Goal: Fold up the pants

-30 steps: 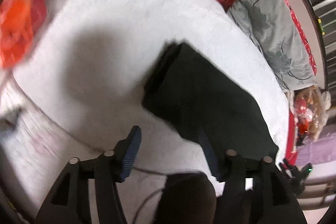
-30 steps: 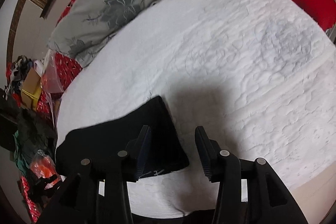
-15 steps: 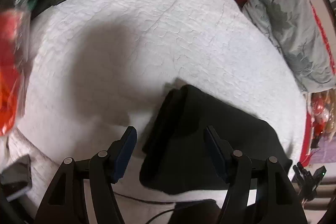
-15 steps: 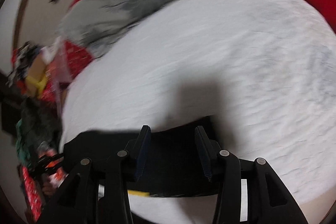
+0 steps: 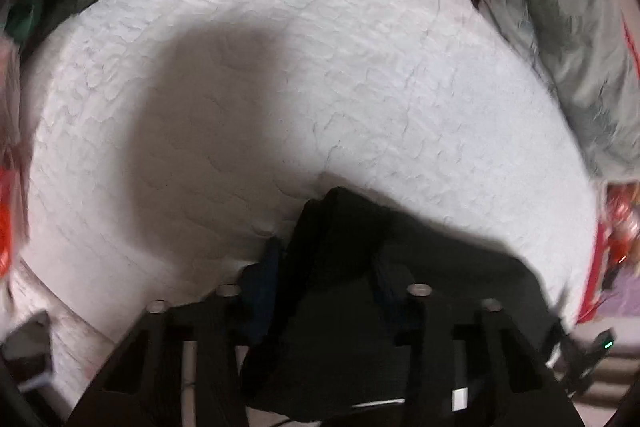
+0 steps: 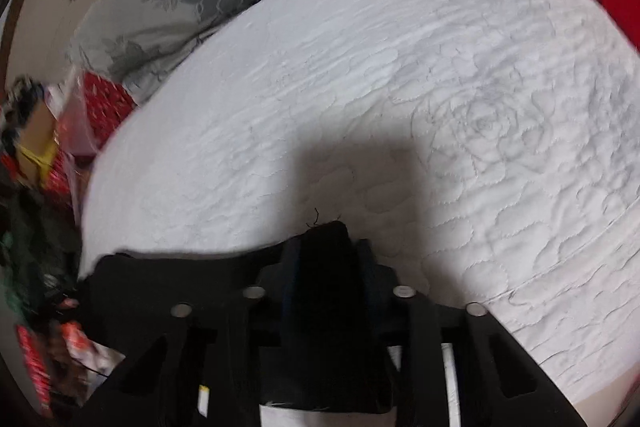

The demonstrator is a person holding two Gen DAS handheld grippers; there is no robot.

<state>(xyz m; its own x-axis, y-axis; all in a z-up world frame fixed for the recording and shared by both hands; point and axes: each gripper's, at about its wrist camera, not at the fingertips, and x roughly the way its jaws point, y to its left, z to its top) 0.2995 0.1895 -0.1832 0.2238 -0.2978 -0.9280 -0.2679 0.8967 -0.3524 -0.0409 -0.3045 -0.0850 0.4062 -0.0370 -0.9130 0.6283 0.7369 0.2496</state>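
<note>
Meanwhile, the left gripper (image 5: 326, 267) and the right gripper (image 6: 328, 263) each clamp a corner of the folded black pants (image 5: 440, 267) near the white quilt's (image 5: 360, 87) edge.

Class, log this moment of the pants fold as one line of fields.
task: fold pants | left tool: shut on pants | right tool: shut on pants corner | surface: white quilt | stage: both ends gripped

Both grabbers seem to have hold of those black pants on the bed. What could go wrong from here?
The right hand-held gripper pinches only a corner of the black pants, so the cloth might slip out. The left hand-held gripper has a thick folded stack between its fingers; lifting unevenly could undo the layers on the white quilt.
</note>
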